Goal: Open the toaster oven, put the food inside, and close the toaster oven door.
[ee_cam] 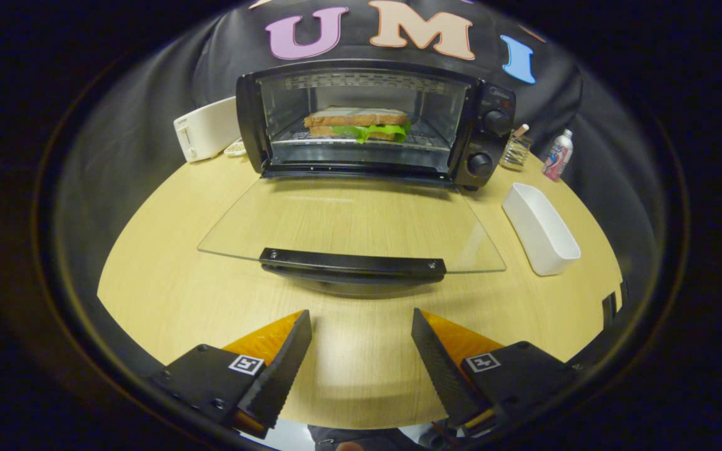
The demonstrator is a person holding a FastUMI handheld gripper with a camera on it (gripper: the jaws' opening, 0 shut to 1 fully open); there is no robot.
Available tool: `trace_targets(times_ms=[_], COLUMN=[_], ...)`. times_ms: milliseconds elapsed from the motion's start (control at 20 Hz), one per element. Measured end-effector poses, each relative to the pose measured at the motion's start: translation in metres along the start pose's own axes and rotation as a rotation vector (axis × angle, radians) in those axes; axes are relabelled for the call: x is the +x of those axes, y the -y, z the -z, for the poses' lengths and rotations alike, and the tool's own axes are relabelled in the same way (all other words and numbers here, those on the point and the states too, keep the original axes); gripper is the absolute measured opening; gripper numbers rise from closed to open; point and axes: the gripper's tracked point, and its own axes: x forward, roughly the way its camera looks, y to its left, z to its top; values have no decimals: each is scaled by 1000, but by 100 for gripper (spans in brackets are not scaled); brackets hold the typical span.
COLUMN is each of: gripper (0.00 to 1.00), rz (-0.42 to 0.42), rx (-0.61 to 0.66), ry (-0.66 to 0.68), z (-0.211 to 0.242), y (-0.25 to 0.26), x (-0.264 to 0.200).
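A black toaster oven (489, 134) stands at the far side of the round wooden table (167, 282). Its glass door (311, 219) lies folded down flat toward me, with the black handle (353, 266) at its near edge. A sandwich (356, 123) with brown bread and green lettuce rests on the rack inside the oven. My gripper (361, 341) hovers above the table just short of the door handle. Its fingers are spread wide apart and hold nothing.
A white toaster (205, 128) sits left of the oven. A white rectangular tray (539, 228) lies to the right of the door. Behind it stand a small glass jar (515, 150) and a small bottle (557, 155).
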Motion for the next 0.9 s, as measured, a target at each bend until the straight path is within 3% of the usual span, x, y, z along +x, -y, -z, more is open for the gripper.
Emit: trace_targets(times_ms=[350,900], gripper=[100,100], rz=[-12,-8], rx=[35,10], ry=[19,146], z=[-16,-71], y=[-3,-2], x=[12,-16])
